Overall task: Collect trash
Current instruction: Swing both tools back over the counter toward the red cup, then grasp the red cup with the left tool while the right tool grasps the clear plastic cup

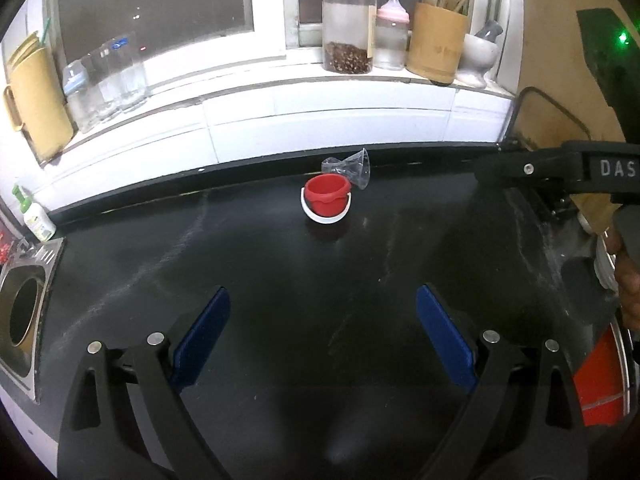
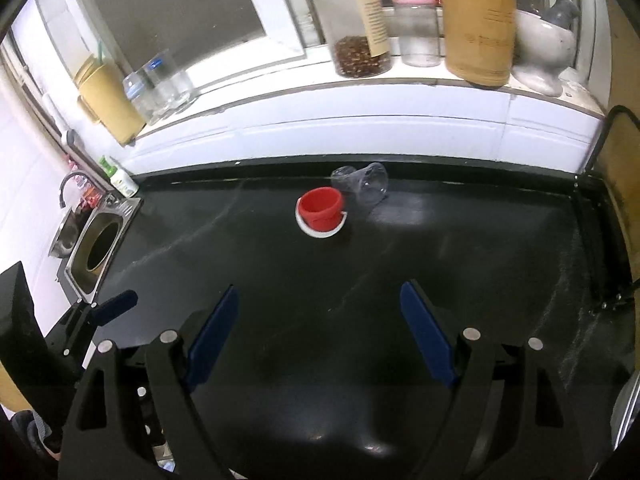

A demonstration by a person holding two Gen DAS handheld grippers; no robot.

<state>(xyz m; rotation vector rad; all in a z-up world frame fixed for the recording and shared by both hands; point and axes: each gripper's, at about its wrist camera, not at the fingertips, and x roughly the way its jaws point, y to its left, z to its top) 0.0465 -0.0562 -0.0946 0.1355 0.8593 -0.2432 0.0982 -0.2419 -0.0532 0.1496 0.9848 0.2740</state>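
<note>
A crushed clear plastic cup (image 1: 352,168) lies on its side near the back edge of the black countertop (image 1: 280,272), just behind and to the right of a small red bucket (image 1: 326,199) with a white handle; whether the two touch is hard to tell, since the cup's transparent wall blurs against the dark surface. The left gripper (image 1: 322,320) hovers over the countertop's front part, jaws spread wide and holding nothing, well apart from the cup. The right gripper (image 2: 320,312) is likewise spread open and empty; in the left wrist view only part of its black body shows, cut off at the right edge. At the countertop's left end a steel sink (image 2: 98,246) is partly cut off. On the windowsill behind stand a glass jar (image 2: 354,20), a baby bottle (image 2: 416,20) and a bamboo utensil holder (image 2: 478,28), its top cropped.
</note>
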